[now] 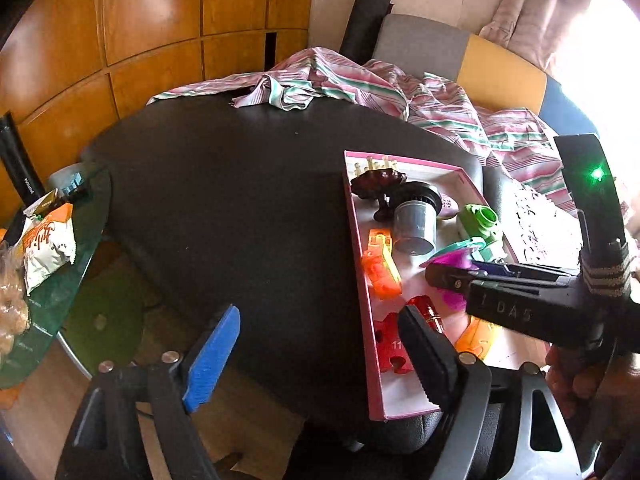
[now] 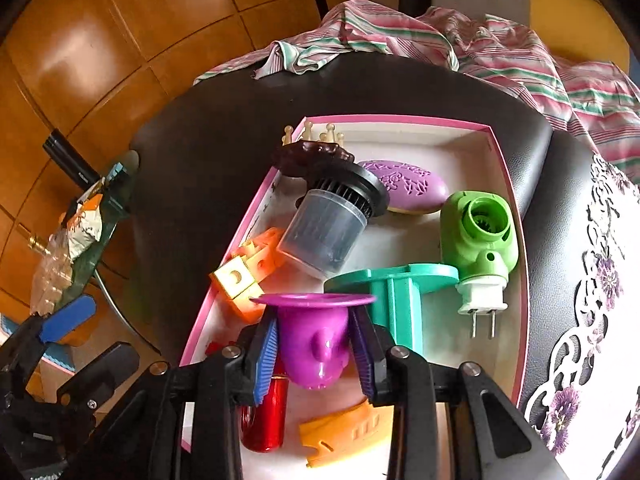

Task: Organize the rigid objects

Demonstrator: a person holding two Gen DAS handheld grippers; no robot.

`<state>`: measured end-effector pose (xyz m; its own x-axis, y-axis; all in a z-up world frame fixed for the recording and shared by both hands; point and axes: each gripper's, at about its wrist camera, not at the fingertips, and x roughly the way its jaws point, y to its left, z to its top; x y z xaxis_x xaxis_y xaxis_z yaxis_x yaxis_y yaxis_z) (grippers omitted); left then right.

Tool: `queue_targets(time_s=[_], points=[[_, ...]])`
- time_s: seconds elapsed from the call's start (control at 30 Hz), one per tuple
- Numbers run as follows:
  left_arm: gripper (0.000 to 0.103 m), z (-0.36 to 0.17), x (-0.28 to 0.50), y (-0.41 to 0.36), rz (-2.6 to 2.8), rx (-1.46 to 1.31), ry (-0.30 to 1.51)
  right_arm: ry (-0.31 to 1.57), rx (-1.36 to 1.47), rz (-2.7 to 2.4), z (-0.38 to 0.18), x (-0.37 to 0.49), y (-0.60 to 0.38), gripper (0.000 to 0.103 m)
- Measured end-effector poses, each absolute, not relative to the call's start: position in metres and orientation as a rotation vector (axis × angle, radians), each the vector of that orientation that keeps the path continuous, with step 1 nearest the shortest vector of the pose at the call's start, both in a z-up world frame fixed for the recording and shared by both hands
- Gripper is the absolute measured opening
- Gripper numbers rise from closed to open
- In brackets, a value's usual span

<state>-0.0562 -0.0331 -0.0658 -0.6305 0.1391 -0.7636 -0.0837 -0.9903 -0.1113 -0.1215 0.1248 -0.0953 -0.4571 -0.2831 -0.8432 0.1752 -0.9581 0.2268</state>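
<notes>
A pink-rimmed white box (image 2: 508, 184) sits on the black table (image 1: 240, 200); it also shows in the left wrist view (image 1: 362, 280). My right gripper (image 2: 316, 344) is shut on a purple plastic cup-shaped piece (image 2: 316, 340) and holds it over the box's near part. In the left wrist view this piece (image 1: 452, 260) sits in the right gripper (image 1: 444, 276). The box holds a grey filter canister (image 2: 328, 224), a green plug-in device (image 2: 478, 232), a teal stand (image 2: 396, 292), orange blocks (image 2: 248, 272) and a red cylinder (image 2: 266, 420). My left gripper (image 1: 320, 348) is open and empty at the box's left edge.
A striped cloth (image 1: 360, 88) lies over the table's far side. A glass side table (image 1: 60, 280) with snack packets stands at the left. A patterned white mat (image 2: 592, 300) lies right of the box. Wooden panels stand behind.
</notes>
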Motion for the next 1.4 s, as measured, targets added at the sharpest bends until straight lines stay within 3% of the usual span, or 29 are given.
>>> queue_targets(time_s=[0.4,0.83,1.4], points=[[0.103,-0.057,-0.051,-0.027,2.753,-1.259,-0.082,-0.223,1.403,-2.562,-0.084,-0.099,0.139,0.038],[0.103,-0.029,-0.022,-0.012,2.817,-1.108,-0.027,-0.214,1.281,-2.939,-0.058,-0.03,0.166,0.039],[0.103,-0.014,0.002,0.0,2.89,-1.066,-0.004,-0.193,1.171,-3.022,-0.035,0.002,0.162,0.039]])
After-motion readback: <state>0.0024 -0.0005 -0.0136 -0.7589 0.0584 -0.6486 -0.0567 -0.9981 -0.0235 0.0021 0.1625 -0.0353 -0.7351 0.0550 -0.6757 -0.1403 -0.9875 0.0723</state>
